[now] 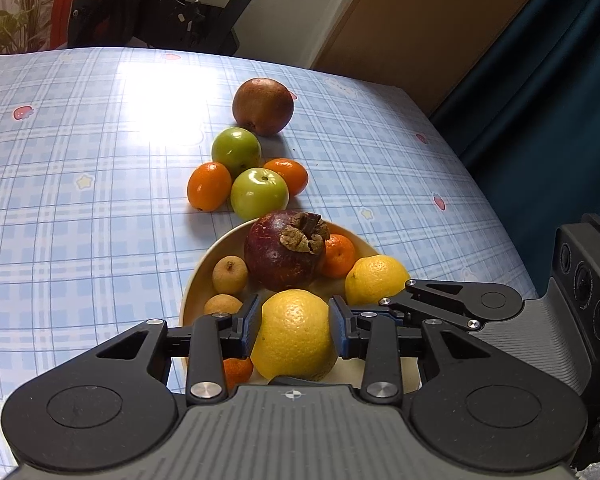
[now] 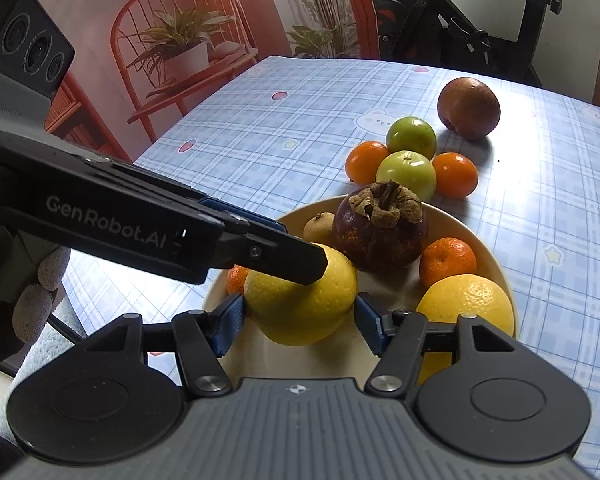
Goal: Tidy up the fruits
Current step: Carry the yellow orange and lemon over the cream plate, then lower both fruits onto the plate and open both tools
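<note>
My left gripper [image 1: 294, 326] is shut on a large yellow citrus [image 1: 296, 334], blue pads pressing both its sides, just over the cream plate [image 1: 196, 276]. The plate holds a dark red fruit with a dried calyx [image 1: 286, 256], a second yellow citrus [image 1: 376, 280], small tangerines [image 1: 338, 256] and two tan longans [image 1: 230, 274]. In the right wrist view my right gripper [image 2: 300, 330] stands open, its pads flanking the held citrus [image 2: 300, 300] with a gap on the right. A left gripper finger [image 2: 292, 264] lies across that fruit.
Beyond the plate, two green apples [image 1: 236, 150], two tangerines [image 1: 209, 186] and a brown-red round fruit [image 1: 263, 106] lie on the blue checked tablecloth [image 1: 80, 240]. The table edge [image 1: 480, 184] falls off at the right. A gloved hand [image 2: 32, 300] holds the left gripper.
</note>
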Motion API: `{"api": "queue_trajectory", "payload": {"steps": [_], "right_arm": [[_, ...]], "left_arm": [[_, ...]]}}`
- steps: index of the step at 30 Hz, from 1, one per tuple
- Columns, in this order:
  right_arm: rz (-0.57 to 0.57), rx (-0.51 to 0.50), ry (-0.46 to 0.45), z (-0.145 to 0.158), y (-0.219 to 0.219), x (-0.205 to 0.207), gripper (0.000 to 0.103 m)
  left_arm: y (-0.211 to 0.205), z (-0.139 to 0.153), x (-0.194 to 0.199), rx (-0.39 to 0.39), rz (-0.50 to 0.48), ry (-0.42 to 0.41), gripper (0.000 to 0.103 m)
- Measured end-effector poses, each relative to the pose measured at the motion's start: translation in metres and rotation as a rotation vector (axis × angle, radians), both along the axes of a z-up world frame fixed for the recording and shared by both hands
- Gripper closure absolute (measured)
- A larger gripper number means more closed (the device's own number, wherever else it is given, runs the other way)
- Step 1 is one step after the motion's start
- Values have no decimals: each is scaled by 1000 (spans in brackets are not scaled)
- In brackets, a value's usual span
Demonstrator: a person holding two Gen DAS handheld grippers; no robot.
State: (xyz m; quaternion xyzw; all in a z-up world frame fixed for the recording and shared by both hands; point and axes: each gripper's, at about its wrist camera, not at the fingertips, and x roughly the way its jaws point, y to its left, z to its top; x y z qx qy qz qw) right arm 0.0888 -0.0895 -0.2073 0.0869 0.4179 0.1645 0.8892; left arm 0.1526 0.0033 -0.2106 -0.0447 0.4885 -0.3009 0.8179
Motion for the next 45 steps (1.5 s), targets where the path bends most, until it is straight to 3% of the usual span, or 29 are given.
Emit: {"api": "queue_trajectory", "payload": {"steps": [8, 25, 45], "right_arm": [[-2, -22, -1, -2, 1, -1, 41], [-15, -39, -40, 5, -1, -6, 40], [-224, -57, -198, 49, -81, -19, 40]], "left_arm": [[1, 2, -2, 31, 17, -23, 64], [17, 19, -3, 16, 87, -60, 64], [40, 55, 10, -6, 245, -195, 64]]}}
